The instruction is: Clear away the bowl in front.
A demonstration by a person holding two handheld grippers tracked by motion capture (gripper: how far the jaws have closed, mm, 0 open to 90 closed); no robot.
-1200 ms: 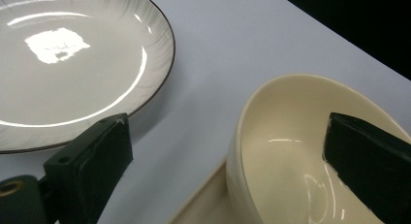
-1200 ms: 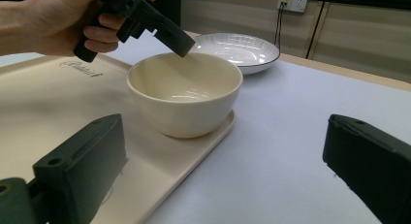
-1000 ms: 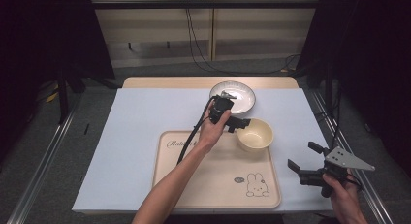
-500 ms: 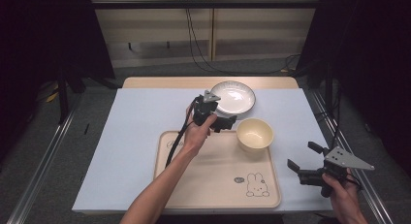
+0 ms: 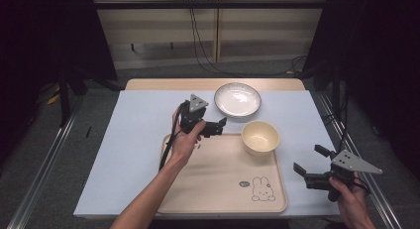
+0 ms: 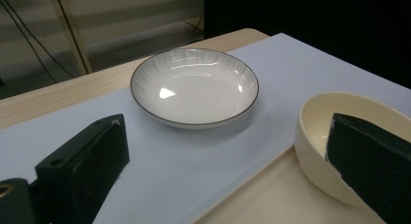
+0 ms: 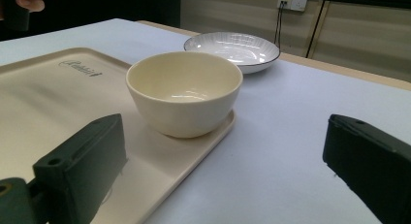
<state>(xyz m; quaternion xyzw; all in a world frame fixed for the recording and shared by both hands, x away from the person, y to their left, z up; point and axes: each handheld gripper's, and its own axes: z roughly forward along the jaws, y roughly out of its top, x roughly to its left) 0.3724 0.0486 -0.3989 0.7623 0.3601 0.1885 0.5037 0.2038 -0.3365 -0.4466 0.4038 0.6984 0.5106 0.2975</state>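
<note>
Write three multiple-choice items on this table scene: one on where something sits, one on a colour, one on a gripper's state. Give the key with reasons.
1. Where is the bowl?
A. on the tray's far right corner
B. inside the plate
C. off the tray, on the bare cloth

2. What colour is the bowl?
A. blue
B. cream
C. black

3. How is the left hand-held gripper?
A. shut on the plate
B. shut on the bowl
C. open, holding nothing

Key: 1 A, its base rests on the tray corner; 2 B, pale cream beside the white plate; 3 C, jaws stand wide apart in the left gripper view.

Both grippers are black: left gripper (image 5: 218, 126) and right gripper (image 5: 308, 161) each carry a grey three-cornered plate; forearms bare.
</note>
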